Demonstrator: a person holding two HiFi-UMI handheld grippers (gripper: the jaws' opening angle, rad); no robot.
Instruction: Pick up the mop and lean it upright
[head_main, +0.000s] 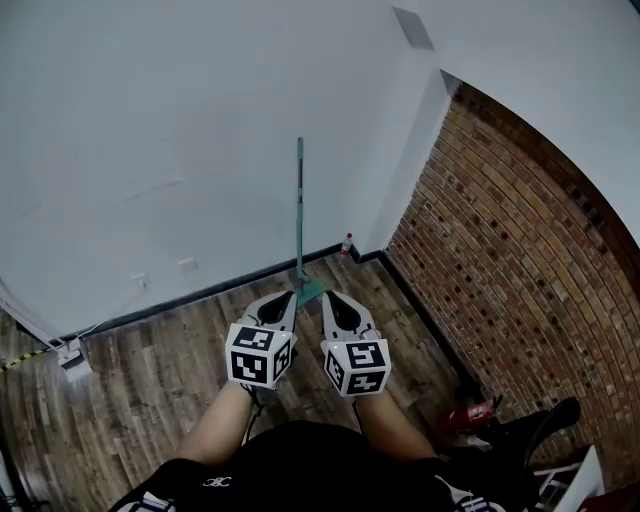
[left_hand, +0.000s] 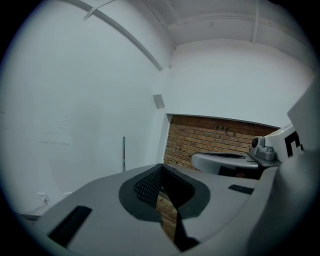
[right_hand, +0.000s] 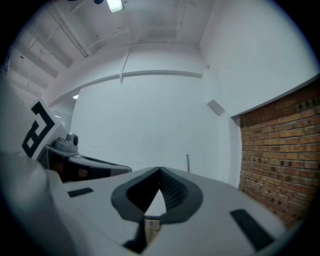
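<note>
A mop with a teal handle (head_main: 299, 205) stands upright against the white wall, its head (head_main: 309, 290) on the wood floor at the skirting. My left gripper (head_main: 286, 299) and right gripper (head_main: 334, 298) are held side by side just short of the mop head, touching nothing. Both are shut and hold nothing. In the left gripper view the closed left gripper (left_hand: 161, 186) points at the wall, with the mop handle (left_hand: 124, 153) far off to the left. In the right gripper view the right gripper (right_hand: 160, 176) is closed, and the handle tip (right_hand: 188, 162) shows above it.
A brick wall (head_main: 500, 250) runs along the right and meets the white wall at a corner. A small bottle (head_main: 347, 243) stands at that corner. A red object (head_main: 470, 412) and dark gear (head_main: 540, 425) lie at the lower right. A power strip (head_main: 70, 355) lies at the left.
</note>
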